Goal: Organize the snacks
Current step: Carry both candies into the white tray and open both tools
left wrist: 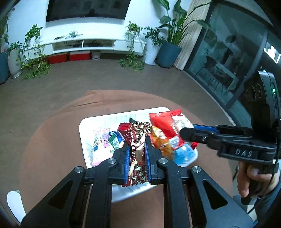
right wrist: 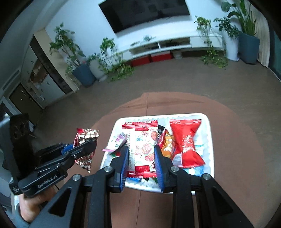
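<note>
Brown patterned snack packet (left wrist: pixel 137 154) clamped in left gripper (left wrist: pixel 137 157); right gripper (right wrist: pixel 141 157) grips strawberry-print packet (right wrist: pixel 143 150) above white tray (right wrist: pixel 211 140), likely mid-sorting; placement comes next.

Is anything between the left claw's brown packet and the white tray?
Nothing visible. The left gripper holds the brown packet off the tray's left edge; only bare table lies between. Other snacks crowd the tray.

A white rectangular plastic tray (right wrist: pixel 209 140) sits on a round brown-covered table (right wrist: pixel 237 149), snack packets heaped inside; a wall-mounted black television (right wrist: pixel 145 12) hangs beyond, above a white low cabinet (right wrist: pixel 175 44).
</note>
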`<move>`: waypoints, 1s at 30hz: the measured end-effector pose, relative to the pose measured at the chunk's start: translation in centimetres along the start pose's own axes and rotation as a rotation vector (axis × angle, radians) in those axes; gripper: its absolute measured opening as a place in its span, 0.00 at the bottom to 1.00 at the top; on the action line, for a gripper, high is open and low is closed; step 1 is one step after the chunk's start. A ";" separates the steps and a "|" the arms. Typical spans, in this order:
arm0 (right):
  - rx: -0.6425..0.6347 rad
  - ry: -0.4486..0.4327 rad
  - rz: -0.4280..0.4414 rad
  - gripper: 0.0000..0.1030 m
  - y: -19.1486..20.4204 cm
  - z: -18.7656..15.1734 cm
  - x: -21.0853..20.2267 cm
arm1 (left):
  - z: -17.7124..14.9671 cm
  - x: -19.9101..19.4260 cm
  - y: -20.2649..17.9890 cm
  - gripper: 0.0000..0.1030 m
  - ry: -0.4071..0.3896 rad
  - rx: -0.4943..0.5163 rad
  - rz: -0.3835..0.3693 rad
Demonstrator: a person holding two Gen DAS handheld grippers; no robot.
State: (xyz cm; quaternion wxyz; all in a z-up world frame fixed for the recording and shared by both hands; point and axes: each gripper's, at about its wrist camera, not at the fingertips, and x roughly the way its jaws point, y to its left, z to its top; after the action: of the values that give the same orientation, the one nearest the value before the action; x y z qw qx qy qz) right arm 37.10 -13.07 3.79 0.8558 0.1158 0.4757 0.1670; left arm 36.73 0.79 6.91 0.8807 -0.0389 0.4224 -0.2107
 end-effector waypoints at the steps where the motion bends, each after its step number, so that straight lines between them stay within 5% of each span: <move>1: -0.001 0.011 -0.008 0.29 0.0 0.0 0.6 | 0.1 0.9 0.2 0.13 0.009 0.003 0.008; 14: -0.009 0.088 -0.055 0.30 -0.7 0.3 6.8 | -1.2 7.9 2.0 0.13 0.071 -0.025 0.013; 30: -0.010 0.115 -0.072 0.39 -1.4 -0.2 8.3 | -2.1 9.5 1.8 0.18 0.080 -0.024 0.033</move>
State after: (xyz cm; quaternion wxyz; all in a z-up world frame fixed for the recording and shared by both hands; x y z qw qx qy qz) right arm 41.21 -11.03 -3.22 0.8331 0.0844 0.5271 0.1448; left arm 40.96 -1.19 -1.77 0.8659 -0.0342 0.4604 -0.1925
